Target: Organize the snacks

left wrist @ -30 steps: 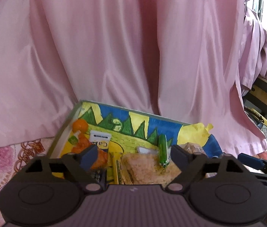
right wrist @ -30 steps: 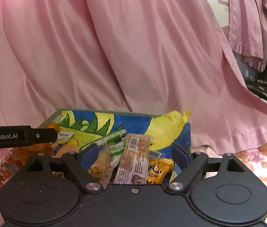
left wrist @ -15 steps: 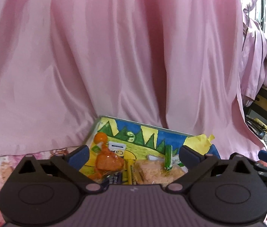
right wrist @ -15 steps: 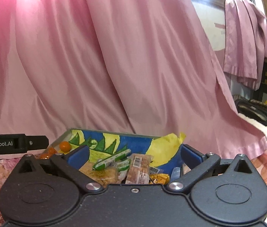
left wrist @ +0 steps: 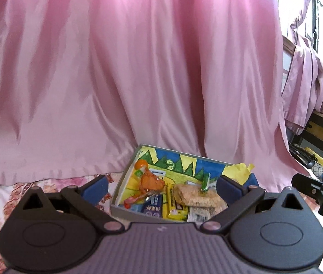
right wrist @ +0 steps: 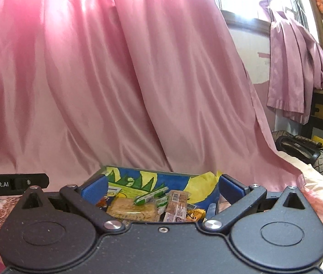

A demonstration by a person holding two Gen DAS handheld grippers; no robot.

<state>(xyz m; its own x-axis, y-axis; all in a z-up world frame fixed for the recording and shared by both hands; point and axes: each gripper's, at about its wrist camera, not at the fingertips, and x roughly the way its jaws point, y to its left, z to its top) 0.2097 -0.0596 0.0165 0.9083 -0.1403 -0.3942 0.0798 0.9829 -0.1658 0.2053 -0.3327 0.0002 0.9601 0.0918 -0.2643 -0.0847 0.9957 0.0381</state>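
Observation:
A shallow box (left wrist: 124,178) with a blue, yellow and green painted inside sits on a floral cloth and holds several snacks. In it lie an orange packet (left wrist: 150,179), a tan cracker pack (left wrist: 195,195), a green stick (left wrist: 205,182) and yellow bars (left wrist: 176,203). My left gripper (left wrist: 161,187) is open and empty, held back from the box. In the right wrist view the box (right wrist: 179,177) shows the cracker pack (right wrist: 131,209), the green stick (right wrist: 152,195) and a brown bar (right wrist: 176,205). My right gripper (right wrist: 161,188) is open and empty, also back from the box.
A pink satin curtain (left wrist: 138,80) hangs right behind the box. The floral cloth (left wrist: 24,189) covers the surface. A dark bag and wooden furniture (right wrist: 310,148) stand at the far right. The other gripper's body shows at each view's edge (right wrist: 12,183).
Both grippers have pulled back and up from the box, which now looks smaller and lower in both views. Both sets of jaws have opened wider. The snacks have not moved.

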